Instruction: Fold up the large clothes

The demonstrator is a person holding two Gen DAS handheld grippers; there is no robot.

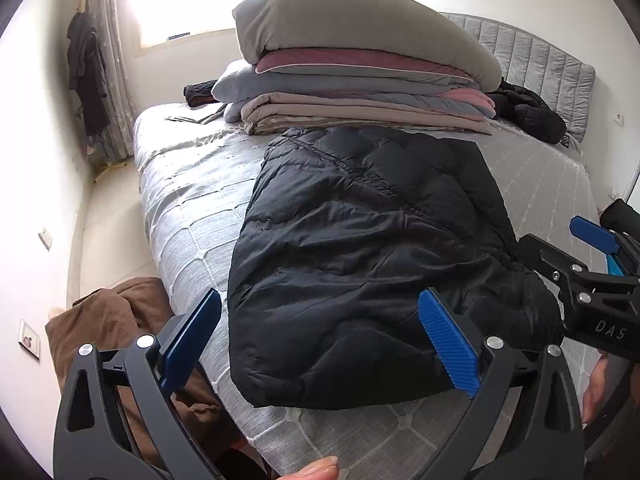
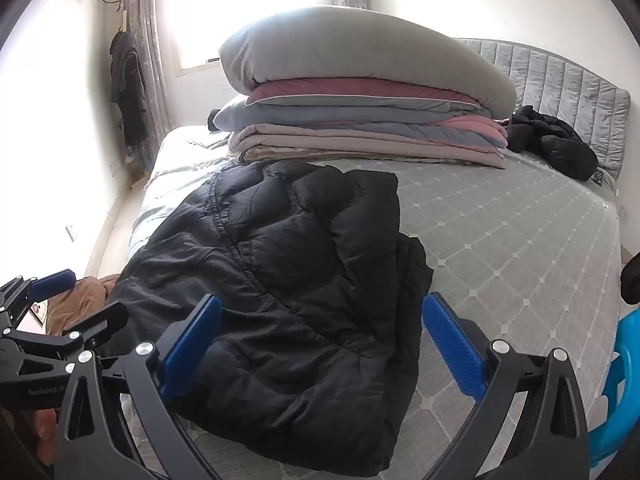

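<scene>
Black puffer jacket [image 1: 360,248] laid lengthwise on the grey quilted bed cover [image 1: 192,208], folded into a long slab, near end close to the bed's front edge. Far end touching, or just short of, the stack of folded bedding [image 1: 360,80]; contact not determinable.

Left gripper [image 1: 324,340]: jaws spread fully wide, nothing between the blue pads, hovering above the jacket's near end. Right gripper [image 2: 320,344]: jaws likewise spread wide, no cloth gripped, poised over the jacket's near right corner. Each gripper visible at the edge of the other's view.

Surroundings:
- Bedding stack across the far half of the bed, topped by one bulky grey folded duvet [image 2: 360,52]; several thinner layers in mauve, grey-blue, pink and beige beneath.
- One second black padded garment [image 2: 556,148], crumpled, right of the stack against the grey padded headboard [image 2: 568,80].
- One brown cloth [image 1: 120,320] heaped off the bed's left side.
- Dark clothes [image 1: 86,72] hanging by the curtain [image 1: 108,60] at the window.
- One blue plastic object [image 2: 616,380] at the right edge, identity unclear.

Counted: two grippers, two black padded garments, one bedding stack. Open bed cover to the right of the jacket.
</scene>
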